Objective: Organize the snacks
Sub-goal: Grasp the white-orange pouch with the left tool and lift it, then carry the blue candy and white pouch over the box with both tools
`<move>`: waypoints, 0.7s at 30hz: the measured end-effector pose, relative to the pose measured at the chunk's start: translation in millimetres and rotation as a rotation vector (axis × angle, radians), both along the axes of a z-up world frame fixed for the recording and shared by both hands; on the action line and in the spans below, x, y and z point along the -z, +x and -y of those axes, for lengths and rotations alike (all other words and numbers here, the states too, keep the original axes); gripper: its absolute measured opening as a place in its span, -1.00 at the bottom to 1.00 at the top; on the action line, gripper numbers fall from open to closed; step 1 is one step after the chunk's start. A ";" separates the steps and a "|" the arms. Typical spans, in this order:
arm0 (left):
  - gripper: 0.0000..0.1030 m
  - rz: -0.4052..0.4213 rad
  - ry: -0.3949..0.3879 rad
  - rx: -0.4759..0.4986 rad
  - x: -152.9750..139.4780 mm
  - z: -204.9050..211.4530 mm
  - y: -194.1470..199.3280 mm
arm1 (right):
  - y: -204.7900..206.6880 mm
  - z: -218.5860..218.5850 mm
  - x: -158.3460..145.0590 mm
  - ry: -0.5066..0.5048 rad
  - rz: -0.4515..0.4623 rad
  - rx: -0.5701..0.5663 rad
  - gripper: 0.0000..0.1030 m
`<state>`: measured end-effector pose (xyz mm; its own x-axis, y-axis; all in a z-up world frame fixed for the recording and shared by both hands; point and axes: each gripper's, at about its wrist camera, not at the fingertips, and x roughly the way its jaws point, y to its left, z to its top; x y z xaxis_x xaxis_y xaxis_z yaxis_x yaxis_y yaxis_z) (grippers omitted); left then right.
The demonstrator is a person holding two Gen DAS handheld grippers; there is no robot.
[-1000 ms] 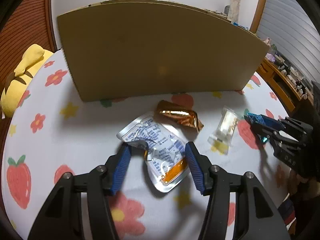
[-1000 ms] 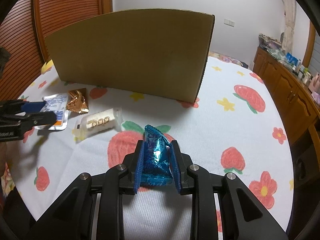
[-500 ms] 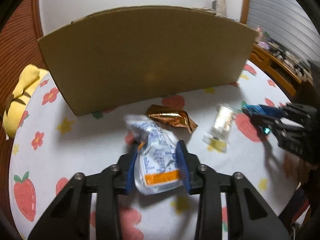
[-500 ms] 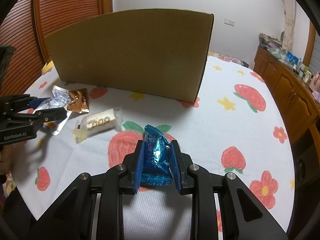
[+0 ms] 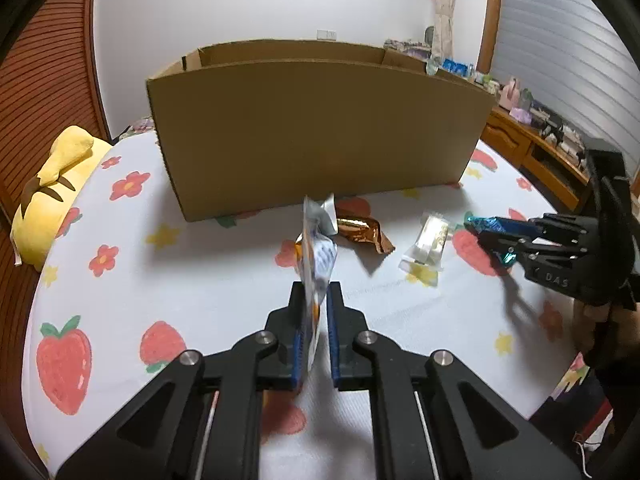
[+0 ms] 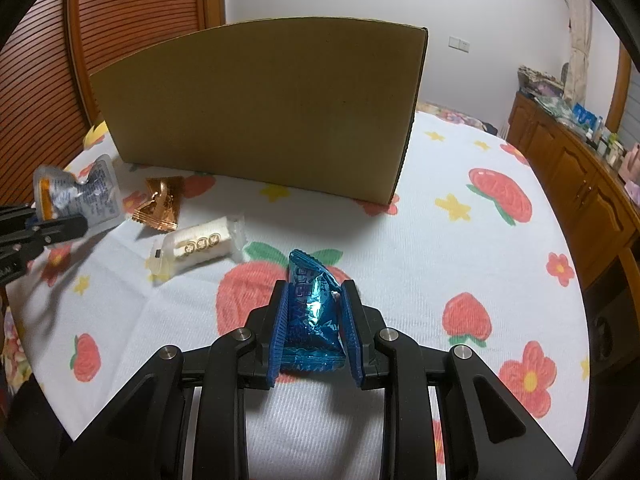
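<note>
Both tongs loaded, cardboard box not yet reached.

The left gripper (image 5: 316, 320) is closing on the silver pouch (image 5: 318, 256), pinched edge-on by its lower end and lifted off the strawberry tablecloth (image 5: 200, 280); floppy, it could slip or snag the cardboard box (image 5: 312, 128) wall. The right gripper (image 6: 314, 320) clenches the blue foil packet (image 6: 314, 308). The gold wrapper (image 5: 360, 230) and white packet (image 5: 428, 240) lie before the box.

Matt brown cardboard box (image 5: 316, 128), glossy silver foil pouch (image 5: 318, 256), shiny copper foil wrapper (image 5: 360, 229), clear plastic-wrapped bar (image 5: 428, 240), crinkled metallic blue packet (image 6: 314, 312), ribbed printed cloth cover (image 6: 420, 240), slatted wooden door (image 6: 136, 20)
</note>
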<state>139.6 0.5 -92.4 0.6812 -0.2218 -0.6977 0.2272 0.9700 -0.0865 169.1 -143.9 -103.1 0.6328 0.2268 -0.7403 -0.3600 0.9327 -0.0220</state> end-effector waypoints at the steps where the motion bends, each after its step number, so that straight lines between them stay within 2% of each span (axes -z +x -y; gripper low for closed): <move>1: -0.88 0.003 0.000 -0.002 -0.5 -0.7 -1.3 | 0.0 0.0 0.0 0.000 0.000 0.000 -0.53; 8: -0.91 0.022 -0.012 -0.016 -1.0 -3.4 -3.7 | 0.2 -0.1 0.0 -0.001 0.000 -0.001 -0.54; 10: -1.00 0.026 -0.018 -0.015 -2.7 -4.4 -5.1 | 0.0 -0.4 -0.1 -0.002 0.001 -0.002 -0.54; 21: -1.00 0.051 -0.018 -0.021 -9.9 -5.8 -7.1 | -0.3 0.0 -0.6 -0.001 0.005 -0.004 -0.58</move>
